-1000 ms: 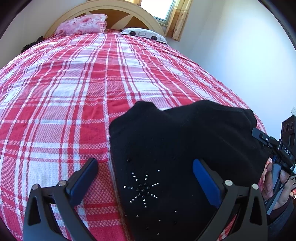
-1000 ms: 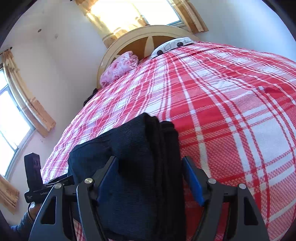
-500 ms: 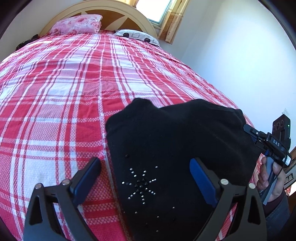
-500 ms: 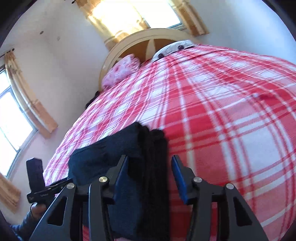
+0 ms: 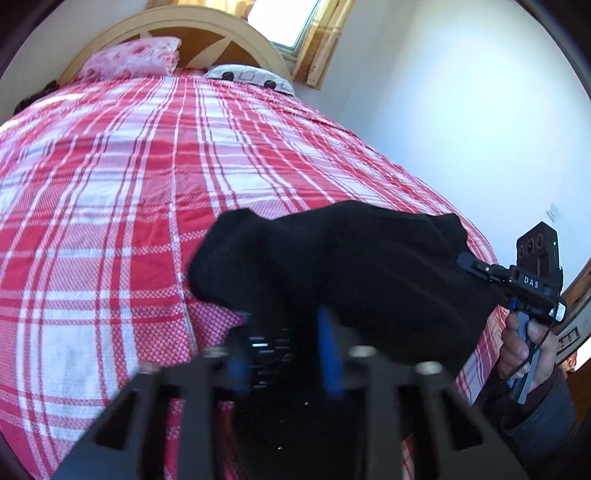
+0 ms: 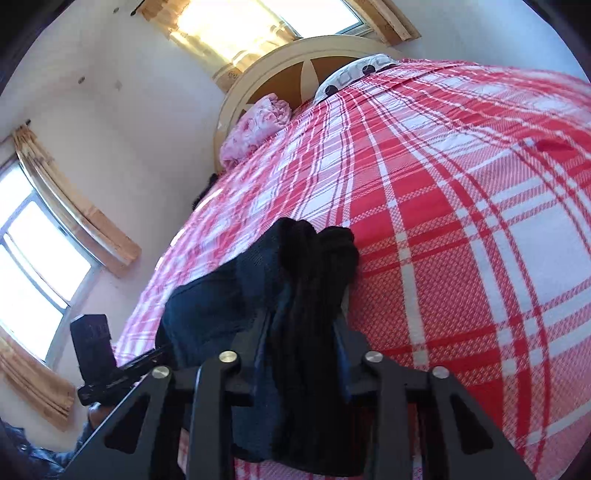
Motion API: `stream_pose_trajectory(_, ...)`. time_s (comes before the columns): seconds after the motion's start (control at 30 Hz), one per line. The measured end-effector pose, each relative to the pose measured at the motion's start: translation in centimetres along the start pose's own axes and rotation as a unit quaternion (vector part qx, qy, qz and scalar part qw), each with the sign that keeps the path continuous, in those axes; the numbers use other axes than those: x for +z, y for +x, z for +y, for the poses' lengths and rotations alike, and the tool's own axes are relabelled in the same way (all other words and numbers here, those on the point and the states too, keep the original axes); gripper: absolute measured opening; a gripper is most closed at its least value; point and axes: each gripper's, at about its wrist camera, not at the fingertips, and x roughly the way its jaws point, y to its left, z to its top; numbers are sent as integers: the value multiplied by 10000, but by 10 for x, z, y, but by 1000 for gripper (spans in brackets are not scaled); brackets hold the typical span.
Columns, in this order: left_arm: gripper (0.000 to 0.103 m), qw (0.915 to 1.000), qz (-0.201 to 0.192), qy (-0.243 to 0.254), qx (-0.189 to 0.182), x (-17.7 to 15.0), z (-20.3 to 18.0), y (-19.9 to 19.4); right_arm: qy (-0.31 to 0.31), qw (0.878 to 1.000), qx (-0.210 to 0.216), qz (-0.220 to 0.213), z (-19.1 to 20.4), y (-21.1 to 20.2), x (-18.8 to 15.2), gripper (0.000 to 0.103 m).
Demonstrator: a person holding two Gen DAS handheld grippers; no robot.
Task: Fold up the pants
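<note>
The black pants (image 5: 351,266) are a folded bundle at the near right corner of the red and white plaid bed (image 5: 129,184). My left gripper (image 5: 284,354) is shut on the bundle's near edge, its blue pads pressed into the cloth. In the right wrist view the pants (image 6: 306,280) show as stacked folded layers, lifted off the bed. My right gripper (image 6: 303,347) is shut on those layers from the other side. The right gripper also shows in the left wrist view (image 5: 480,267), at the bundle's right end.
A pink pillow (image 5: 133,61) and a white patterned pillow (image 5: 251,75) lie against the cream headboard (image 5: 192,22). A white wall (image 5: 461,110) runs along the bed's right side. Windows with tan curtains (image 6: 74,206) are on the left wall.
Both grippers have closed on the folded pants; they were open around the bundle a second ago. The bundle is now bunched and raised slightly off the bed.
</note>
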Motion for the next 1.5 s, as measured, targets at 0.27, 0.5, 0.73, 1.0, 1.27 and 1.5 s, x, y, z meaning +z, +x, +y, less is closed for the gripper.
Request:
stream_pose_trajectory(0.27,12,9994,-336,-10,-64,2,0,-27,-822,9953,-273,-423,48,-22,-2,25)
stream_pose_trajectory(0.5,12,9972,-725,-194,-60,10,17,-63,-1112,9933,-241,-183,86,-12,18,25)
stream_pose_trajectory(0.73,12,9920,-1102,-367,501,22,69,-112,-1681,9854,147,222,170,49,48,25)
stream_pose_trajectory(1.0,12,9747,-1373,-755,1594,18,145,-144,-2268,9687,506,876,259,170,57,25)
stream_pose_trajectory(1.27,20,9684,-814,-1353,1930,-7,211,-109,-2360,9567,259,1686,265,273,27,25)
stream_pose_trajectory(1.5,75,9564,-678,-1416,2463,-22,214,-99,-1841,9650,-192,1857,224,303,20,53)
